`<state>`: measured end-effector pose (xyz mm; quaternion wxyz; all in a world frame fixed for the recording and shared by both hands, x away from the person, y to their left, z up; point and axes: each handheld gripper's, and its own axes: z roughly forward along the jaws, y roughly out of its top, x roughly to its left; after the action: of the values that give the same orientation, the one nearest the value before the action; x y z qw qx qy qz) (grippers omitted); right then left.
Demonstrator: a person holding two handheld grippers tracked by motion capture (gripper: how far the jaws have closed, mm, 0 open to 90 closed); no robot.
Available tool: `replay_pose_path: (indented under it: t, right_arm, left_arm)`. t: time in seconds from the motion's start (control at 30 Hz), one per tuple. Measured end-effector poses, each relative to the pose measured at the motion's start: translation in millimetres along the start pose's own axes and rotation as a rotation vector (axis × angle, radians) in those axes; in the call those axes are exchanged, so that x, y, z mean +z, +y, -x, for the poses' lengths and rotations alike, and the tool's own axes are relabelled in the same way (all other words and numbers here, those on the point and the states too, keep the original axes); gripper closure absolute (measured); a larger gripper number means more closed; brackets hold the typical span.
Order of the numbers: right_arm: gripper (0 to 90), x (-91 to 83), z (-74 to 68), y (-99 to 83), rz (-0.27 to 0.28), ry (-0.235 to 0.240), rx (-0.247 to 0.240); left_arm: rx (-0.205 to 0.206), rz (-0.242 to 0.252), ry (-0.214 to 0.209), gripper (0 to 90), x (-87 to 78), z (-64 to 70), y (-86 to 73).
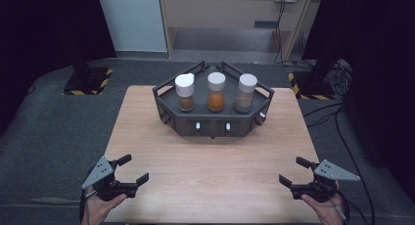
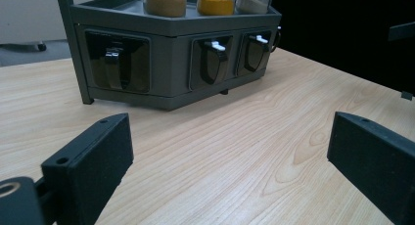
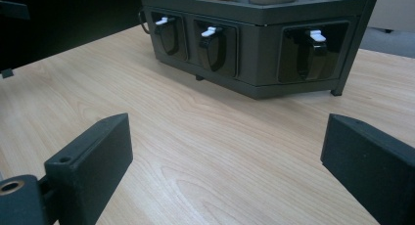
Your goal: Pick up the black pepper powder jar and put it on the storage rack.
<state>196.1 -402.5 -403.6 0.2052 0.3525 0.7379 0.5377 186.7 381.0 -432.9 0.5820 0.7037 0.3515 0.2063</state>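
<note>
Spice rack (image 1: pixel 213 121) sits upper centre on the tabletop (image 1: pixel 210 186), untouched; left claw (image 1: pixel 128 170) and right claw (image 1: pixel 291 171) gape wide, empty. Likely pre-approach; next move calls for reaching forward.

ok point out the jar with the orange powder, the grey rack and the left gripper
jar with the orange powder (image 1: pixel 216 99): high view, on its glass body, middle of the three jars.
grey rack (image 1: pixel 212 125): high view, on its front wall.
left gripper (image 1: pixel 135 169): high view, midway between its open jaws.
</note>
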Motion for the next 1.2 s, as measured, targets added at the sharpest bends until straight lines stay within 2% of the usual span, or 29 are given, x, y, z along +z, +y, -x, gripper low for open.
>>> replay_pose_path:
  t: [0.27,1.2]
  right_arm:
    - [6.0,0.4,2.1,-0.6,0.001,0.013,0.004]
    - [6.3,0.9,2.1,-0.3,-0.003,0.02,-0.002]
  left_arm:
    - [0.0,0.016,-0.01,2.1,-0.7,-1.1,-1.5]
    - [0.003,0.011,-0.013,2.1,-0.4,-0.8,-1.0]
